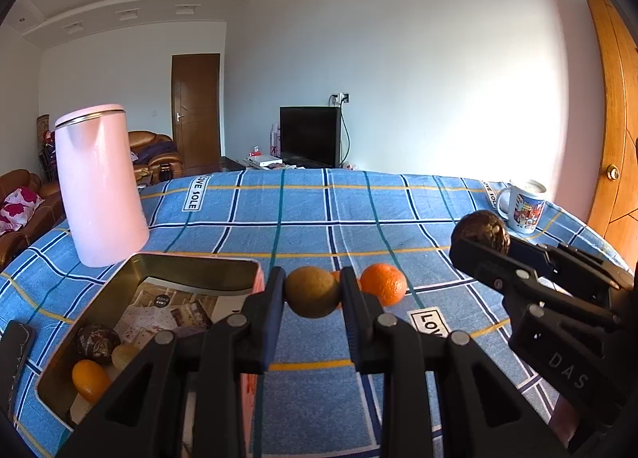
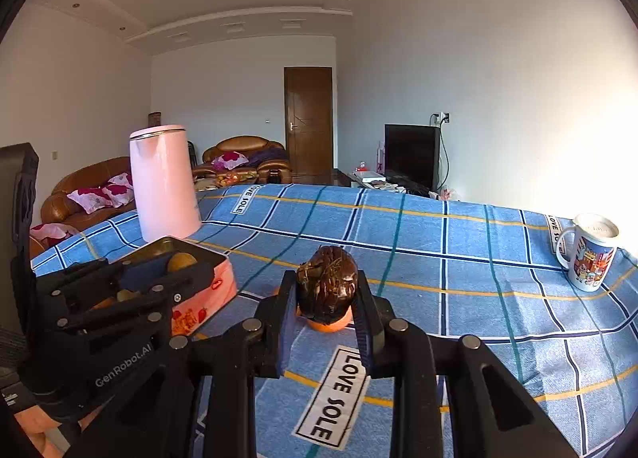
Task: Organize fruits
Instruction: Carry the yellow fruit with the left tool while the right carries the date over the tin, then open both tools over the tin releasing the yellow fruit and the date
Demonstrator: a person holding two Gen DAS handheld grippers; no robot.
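Gripping a brown fruit point(image 1: 312, 291), the left tongs point(image 1: 313, 294) hide what the right view shows: right tongs point(image 2: 327, 298) clamping a dark fruit point(image 2: 327, 287).

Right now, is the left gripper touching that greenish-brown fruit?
Touching. The left wrist view shows the left gripper shut on the greenish-brown fruit, both fingers pressed against its sides.

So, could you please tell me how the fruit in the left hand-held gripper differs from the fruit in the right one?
The smooth olive-brown round fruit in the left hand-held gripper is plain and matte; the dark brown wrinkled fruit in the right hand-held gripper is rough, glossy and much darker. Both are roundish, clamped between fingers and held above the blue checked tablecloth.
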